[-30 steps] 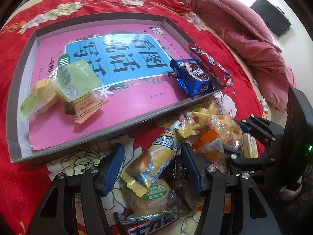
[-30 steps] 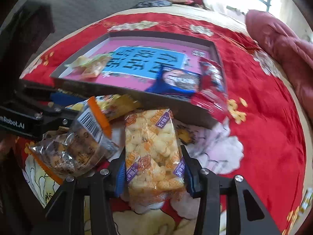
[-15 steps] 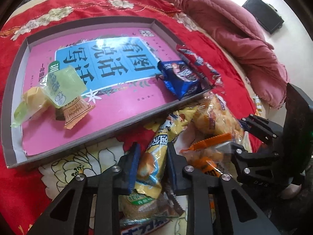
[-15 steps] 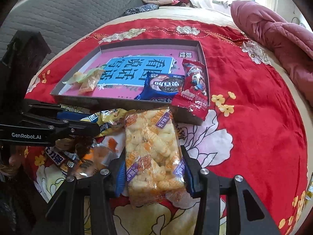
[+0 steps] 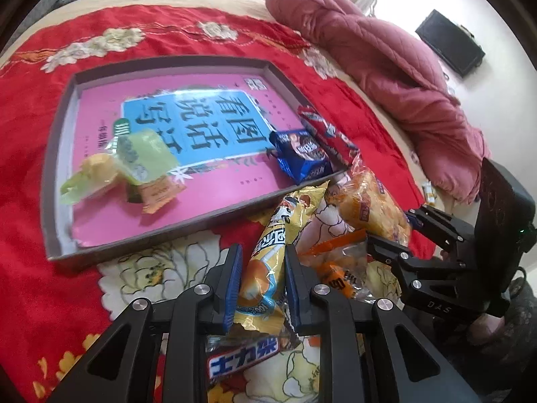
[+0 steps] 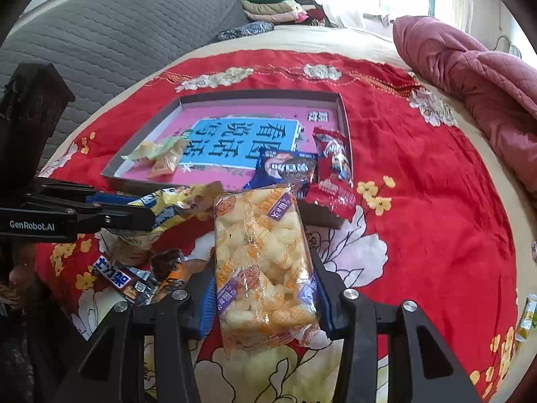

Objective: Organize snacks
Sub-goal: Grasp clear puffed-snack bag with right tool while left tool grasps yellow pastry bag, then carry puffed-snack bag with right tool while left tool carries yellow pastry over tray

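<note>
Beside the tray — both fingers pinch snacks: yellow packet, puff bag.

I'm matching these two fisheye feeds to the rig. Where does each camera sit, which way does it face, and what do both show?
Left wrist: sits behind the left claw, looking forward over the yellow snack packet it grips toward the tray; the right claw shows at right.
Right wrist: sits behind the right claw, looking over the puffed snack bag it grips toward the tray; the left claw enters from the left.
Shared: tray, blue packet, red blanket.
</note>
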Demonstrator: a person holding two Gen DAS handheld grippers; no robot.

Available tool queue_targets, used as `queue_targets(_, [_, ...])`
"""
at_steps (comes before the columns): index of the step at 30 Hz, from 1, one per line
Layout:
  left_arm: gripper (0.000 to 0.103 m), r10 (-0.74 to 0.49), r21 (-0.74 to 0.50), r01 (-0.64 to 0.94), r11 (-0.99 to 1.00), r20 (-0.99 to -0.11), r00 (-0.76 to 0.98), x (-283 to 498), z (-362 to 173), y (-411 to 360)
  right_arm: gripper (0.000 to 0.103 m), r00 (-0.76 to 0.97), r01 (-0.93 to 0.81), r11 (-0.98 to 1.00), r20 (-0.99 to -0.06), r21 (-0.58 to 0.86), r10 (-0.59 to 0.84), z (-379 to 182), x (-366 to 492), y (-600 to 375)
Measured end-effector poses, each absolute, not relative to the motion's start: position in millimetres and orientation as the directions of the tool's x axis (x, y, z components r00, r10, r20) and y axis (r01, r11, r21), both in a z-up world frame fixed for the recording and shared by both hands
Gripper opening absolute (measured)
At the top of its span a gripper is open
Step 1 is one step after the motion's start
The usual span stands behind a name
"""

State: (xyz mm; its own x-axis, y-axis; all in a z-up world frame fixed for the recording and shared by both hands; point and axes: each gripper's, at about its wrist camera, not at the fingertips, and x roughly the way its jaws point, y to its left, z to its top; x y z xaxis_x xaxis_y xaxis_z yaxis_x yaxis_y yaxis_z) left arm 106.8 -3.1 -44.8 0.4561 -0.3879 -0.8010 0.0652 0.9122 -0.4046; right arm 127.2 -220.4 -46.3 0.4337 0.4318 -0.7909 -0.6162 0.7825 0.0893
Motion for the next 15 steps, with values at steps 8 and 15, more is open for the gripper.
queue_targets(8, [0.025,-0.365,-0.419,0.017,0.908,-0.771,0.522,99,-25,17,0.048,0.462,-0.606,0.79,-0.767,0.093,0.445,-35,129,-223])
queue_targets(15, [0.025,-0.349,-0.428,-0.016,0.903,-0.756,0.555,99,-19,30,0.048,0.478,-0.594,0.798,-0.753,0.103,0.453,-28,130,-227])
